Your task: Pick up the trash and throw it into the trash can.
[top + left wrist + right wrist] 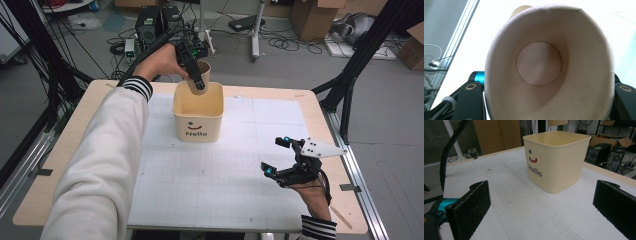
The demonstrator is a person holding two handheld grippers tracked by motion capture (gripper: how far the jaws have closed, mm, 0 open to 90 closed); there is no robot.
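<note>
A brown paper cup [200,77] hangs tilted over the far rim of a cream tub [198,116] printed with a smile and "Hello". My left gripper [196,76] is shut on the cup's wall. In the left gripper view the cup [541,62] is squeezed to an oval and its empty inside faces the camera. My right gripper [278,156] stands open above the white mat at the front right, nothing between its jaws. In the right gripper view the tub [556,160] stands ahead and the cup's bottom [557,122] shows above it.
The white grid mat [220,175] covers the wooden table [75,135]. Black frame posts [350,85] stand at the table's far right and left. Cables, computer cases and cardboard boxes lie on the floor beyond the far edge.
</note>
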